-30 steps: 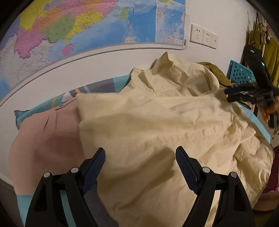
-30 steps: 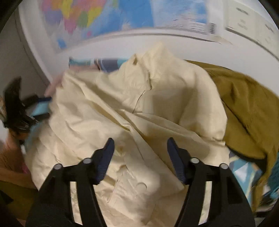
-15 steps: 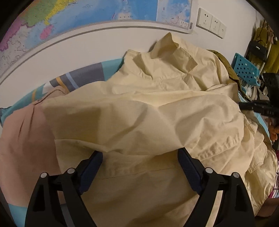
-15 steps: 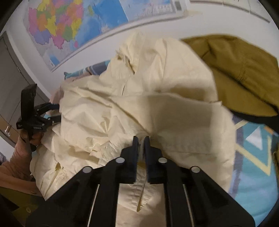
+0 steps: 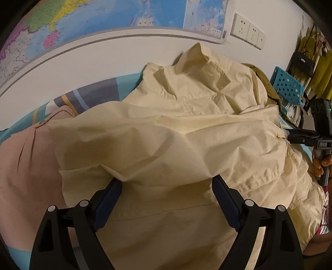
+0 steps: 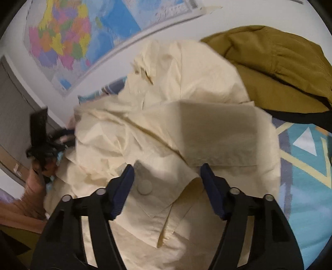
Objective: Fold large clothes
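Note:
A large cream-yellow shirt [image 5: 170, 133] lies rumpled across the bed, collar toward the wall; it also fills the right wrist view [image 6: 186, 133]. My left gripper [image 5: 167, 182] is open, its fingers wide apart with a fold of the shirt draped over their tips. My right gripper [image 6: 167, 176] is open over the shirt's front, near a round button [image 6: 144, 189] and a folded placket. The right gripper shows at the right edge of the left wrist view [image 5: 307, 137], and the left one shows blurred in the right wrist view [image 6: 44, 141].
A pink garment [image 5: 27, 166] lies left of the shirt. An olive-brown garment [image 6: 274, 68] lies at the right. The patterned blue bedsheet [image 6: 307, 172] shows beside them. A wall with a map [image 5: 103, 18] and sockets [image 5: 248, 31] stands behind. A blue crate [image 5: 288, 87] is at far right.
My right gripper was shut on the shirt half a second ago and has opened, letting it go. My left gripper stays open and has moved in under the fold of the shirt.

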The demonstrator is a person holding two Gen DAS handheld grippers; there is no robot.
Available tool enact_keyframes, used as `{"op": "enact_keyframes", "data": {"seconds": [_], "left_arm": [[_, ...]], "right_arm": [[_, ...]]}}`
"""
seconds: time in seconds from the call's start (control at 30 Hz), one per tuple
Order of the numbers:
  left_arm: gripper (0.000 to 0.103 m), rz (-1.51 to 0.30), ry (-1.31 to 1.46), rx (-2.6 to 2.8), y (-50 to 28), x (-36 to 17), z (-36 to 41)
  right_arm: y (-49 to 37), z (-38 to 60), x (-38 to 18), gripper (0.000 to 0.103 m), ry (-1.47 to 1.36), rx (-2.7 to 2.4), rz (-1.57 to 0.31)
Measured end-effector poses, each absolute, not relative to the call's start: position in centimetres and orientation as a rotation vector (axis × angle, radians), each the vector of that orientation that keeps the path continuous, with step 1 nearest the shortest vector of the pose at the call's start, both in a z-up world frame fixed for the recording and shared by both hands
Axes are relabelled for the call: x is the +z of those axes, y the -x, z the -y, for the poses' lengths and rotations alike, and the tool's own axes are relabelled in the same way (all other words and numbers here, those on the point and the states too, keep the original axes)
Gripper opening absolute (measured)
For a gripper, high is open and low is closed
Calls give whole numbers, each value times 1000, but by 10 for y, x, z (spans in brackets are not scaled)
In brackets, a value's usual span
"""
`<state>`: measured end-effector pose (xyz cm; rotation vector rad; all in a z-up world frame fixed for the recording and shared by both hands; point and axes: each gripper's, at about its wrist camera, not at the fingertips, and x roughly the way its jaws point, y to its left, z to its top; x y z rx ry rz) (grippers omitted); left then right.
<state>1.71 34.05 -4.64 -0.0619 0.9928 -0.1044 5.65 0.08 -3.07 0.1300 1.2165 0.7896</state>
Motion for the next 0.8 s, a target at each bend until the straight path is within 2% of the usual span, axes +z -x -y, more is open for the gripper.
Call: {"op": "enact_keyframes", "data": {"seconds": [0.03, 0.1, 0.37, 0.57, 0.73, 0.77, 0.8], "left_arm": [[85, -998, 60, -104, -18, -47, -340], [85, -998, 61, -106, -18, -47, -340], [85, -884, 53, -117, -12, -16, -341], [84, -1059, 47, -82, -49, -59, -345], [84, -1068, 68, -60, -47, -62, -353], [83, -1059, 64, -48, -43, -57, -354], [83, -1042, 63, -48, -39, -51, -353]], "right_arm": [[-55, -3, -31, 45, -117, 790, -1218], [-54, -5, -30, 3, -97, 789, -1218], [-66, 36, 35, 2, -104, 708, -1002], [-80, 25, -19, 4, -58, 654, -1166], [-77, 26, -17, 27, -57, 623, -1145], [-76, 28, -10, 36, -56, 613, -1115], [-73, 32, -1, 38, -56, 600, -1083]]}}
